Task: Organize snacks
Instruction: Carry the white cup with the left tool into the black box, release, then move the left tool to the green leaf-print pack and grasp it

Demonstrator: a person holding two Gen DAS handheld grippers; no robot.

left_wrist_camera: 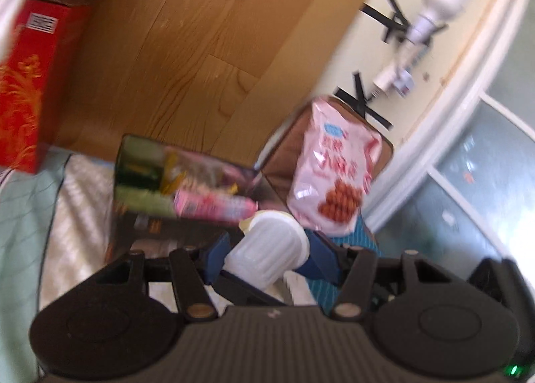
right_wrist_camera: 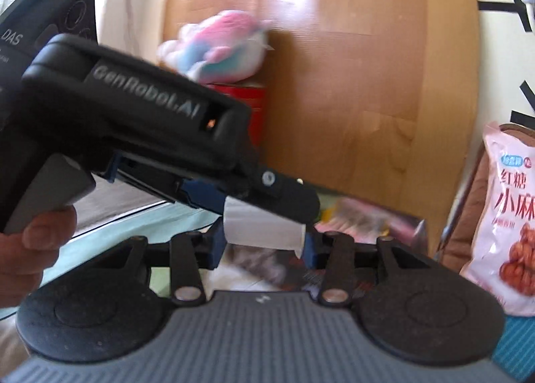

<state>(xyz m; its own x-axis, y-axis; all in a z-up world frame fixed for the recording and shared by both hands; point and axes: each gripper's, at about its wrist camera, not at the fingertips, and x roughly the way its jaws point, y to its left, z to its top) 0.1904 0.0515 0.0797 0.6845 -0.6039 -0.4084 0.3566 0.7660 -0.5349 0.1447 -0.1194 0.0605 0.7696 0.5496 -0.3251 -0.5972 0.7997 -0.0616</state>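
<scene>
My left gripper (left_wrist_camera: 265,251) is shut on a small white ribbed plastic cup (left_wrist_camera: 267,251), held tilted above the bed. In the right wrist view the left gripper's black body (right_wrist_camera: 133,122) crosses the frame and holds the same cup (right_wrist_camera: 264,229). My right gripper (right_wrist_camera: 264,246) has its blue fingers on either side of that cup; whether they press on it is not clear. A dark open box (left_wrist_camera: 187,179) holds several snack packets, with a pink packet (left_wrist_camera: 214,206) at its front. A pink snack bag (left_wrist_camera: 334,175) stands to the right, also seen in the right wrist view (right_wrist_camera: 508,216).
A red box (left_wrist_camera: 26,82) stands at the left by a wooden panel (left_wrist_camera: 200,32). A pink and blue plush toy (right_wrist_camera: 217,45) lies on the red box. A brown cushion (left_wrist_camera: 284,155) is behind the pink bag. Light green bedding (left_wrist_camera: 26,232) lies below.
</scene>
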